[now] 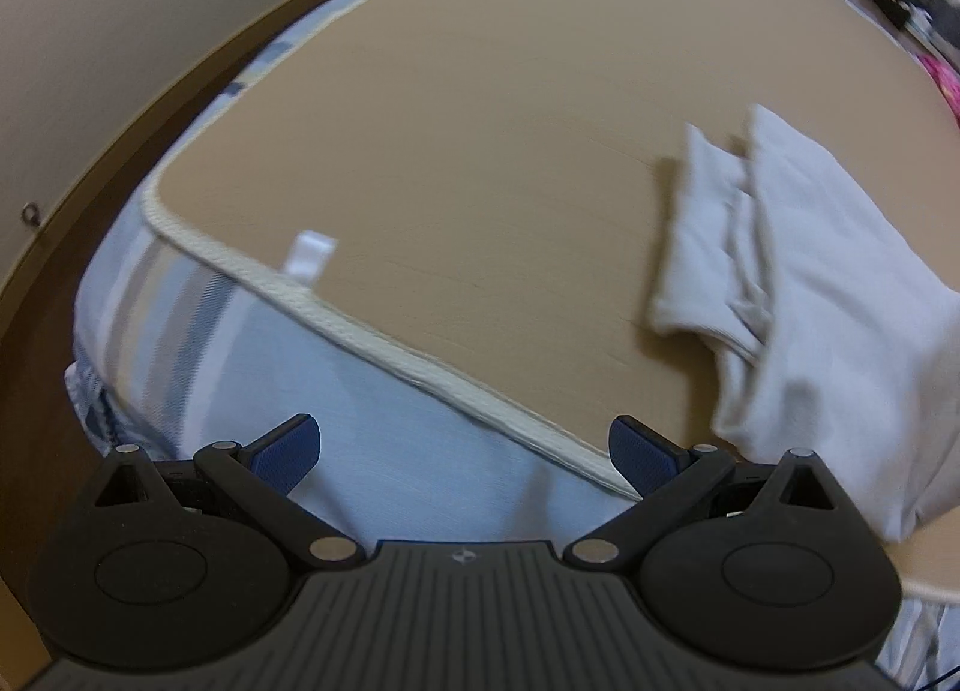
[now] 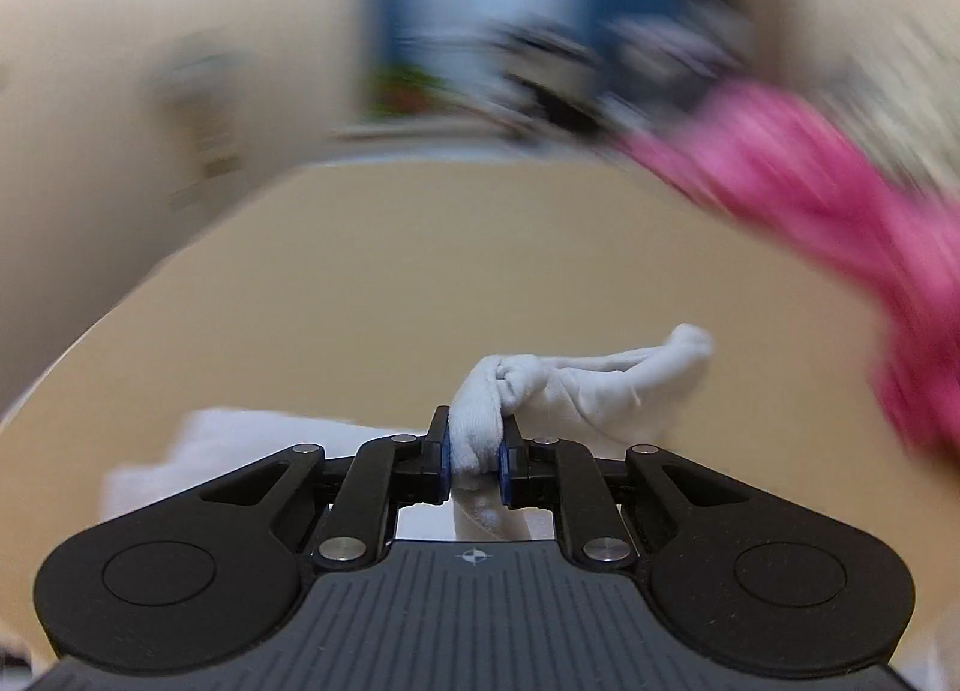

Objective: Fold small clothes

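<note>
Right gripper (image 2: 474, 460): clamping a bunched fold of white garment (image 2: 576, 391), lower centre, over the tan mat (image 2: 420, 271). Left gripper (image 1: 463, 451): gaping apart, holding nothing. Risk: thin pinch slipping, fold collapsing.

My right-wrist view smears the bright pink fabric (image 2: 840, 211) and the blue shape (image 2: 420, 31) behind it; my left view's edge crops the white cotton garment (image 1: 840, 283).
</note>
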A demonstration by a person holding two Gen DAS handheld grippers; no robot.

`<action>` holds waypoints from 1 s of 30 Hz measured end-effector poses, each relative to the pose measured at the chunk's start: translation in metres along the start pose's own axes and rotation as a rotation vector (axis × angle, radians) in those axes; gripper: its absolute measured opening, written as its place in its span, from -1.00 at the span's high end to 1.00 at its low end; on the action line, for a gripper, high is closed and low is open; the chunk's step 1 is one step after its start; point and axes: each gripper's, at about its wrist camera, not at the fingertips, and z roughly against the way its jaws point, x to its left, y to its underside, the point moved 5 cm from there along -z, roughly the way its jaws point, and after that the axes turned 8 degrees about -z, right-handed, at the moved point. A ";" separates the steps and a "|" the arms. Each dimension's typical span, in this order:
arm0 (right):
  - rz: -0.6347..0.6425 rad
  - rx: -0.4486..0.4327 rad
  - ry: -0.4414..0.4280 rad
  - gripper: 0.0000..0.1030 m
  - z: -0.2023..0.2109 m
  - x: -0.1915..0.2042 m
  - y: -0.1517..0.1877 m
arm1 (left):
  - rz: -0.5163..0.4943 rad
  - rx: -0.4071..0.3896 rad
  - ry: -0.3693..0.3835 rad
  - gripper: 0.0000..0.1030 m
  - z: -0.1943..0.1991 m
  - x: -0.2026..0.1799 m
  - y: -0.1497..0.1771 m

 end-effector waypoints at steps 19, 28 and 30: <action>0.478 0.071 -0.379 0.72 0.007 0.164 0.071 | 0.076 0.006 0.014 -0.99 -0.003 0.029 0.001; 0.434 0.321 -0.474 0.01 0.005 0.159 0.119 | 0.042 0.000 0.019 -0.99 0.000 0.016 -0.005; 0.310 0.319 -0.536 -0.09 0.019 0.143 0.100 | 0.036 -0.014 0.042 -0.99 0.003 0.008 -0.011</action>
